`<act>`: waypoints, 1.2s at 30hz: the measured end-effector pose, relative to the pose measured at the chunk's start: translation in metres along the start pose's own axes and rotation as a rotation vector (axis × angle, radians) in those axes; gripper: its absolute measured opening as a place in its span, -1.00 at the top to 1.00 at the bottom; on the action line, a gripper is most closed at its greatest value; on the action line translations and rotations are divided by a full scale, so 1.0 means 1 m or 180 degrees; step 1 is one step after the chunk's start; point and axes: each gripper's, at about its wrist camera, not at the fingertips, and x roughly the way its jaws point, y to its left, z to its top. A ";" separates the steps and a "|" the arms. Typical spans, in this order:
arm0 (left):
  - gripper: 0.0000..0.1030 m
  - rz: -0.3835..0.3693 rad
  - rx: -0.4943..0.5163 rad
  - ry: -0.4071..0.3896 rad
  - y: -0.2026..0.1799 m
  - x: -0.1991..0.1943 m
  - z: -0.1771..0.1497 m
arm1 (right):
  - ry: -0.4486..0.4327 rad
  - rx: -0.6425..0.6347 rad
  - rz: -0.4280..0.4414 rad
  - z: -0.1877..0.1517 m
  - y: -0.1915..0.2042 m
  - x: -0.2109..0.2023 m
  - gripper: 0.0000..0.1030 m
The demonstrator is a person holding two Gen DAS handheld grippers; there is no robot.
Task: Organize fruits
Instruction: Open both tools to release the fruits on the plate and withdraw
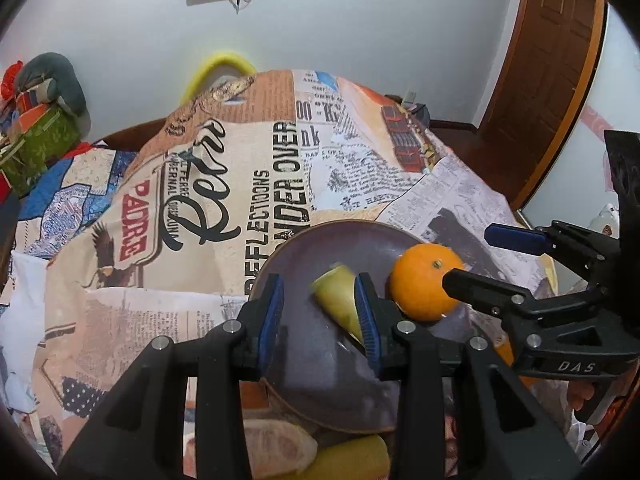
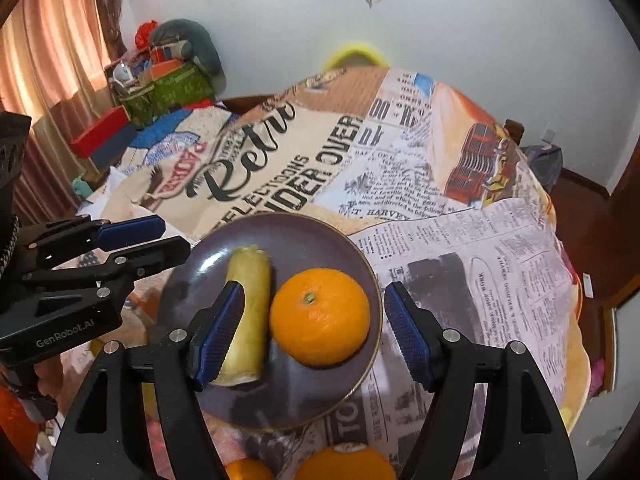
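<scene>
A purple-grey plate (image 1: 320, 240) (image 2: 280, 232) sits on the newspaper-print cloth. On it lie an orange (image 1: 420, 284) (image 2: 320, 316) and a pale yellow-green cylindrical piece of fruit (image 1: 336, 292) (image 2: 250, 280), side by side. My left gripper (image 1: 320, 292) (image 2: 176, 236) hovers over the plate's left part, its jaws apart with nothing between the pads; the pale piece lies just beyond its right finger. My right gripper (image 2: 316, 288) (image 1: 466, 258) stands open over the orange, one pad on either side and neither touching it.
Two more oranges (image 2: 344, 464) (image 2: 248, 470) lie at the table's near edge, along with a tan fruit (image 1: 280, 448) and a yellow one (image 1: 352, 460). A yellow chair back (image 1: 220, 68) rises behind the table. Boxes and clutter (image 2: 160, 88) stand far left.
</scene>
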 end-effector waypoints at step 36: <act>0.03 0.0116 -0.0315 0.0393 0.014 -0.062 -0.134 | 0.0119 0.0510 -0.0194 -0.119 -0.009 -0.052 -0.56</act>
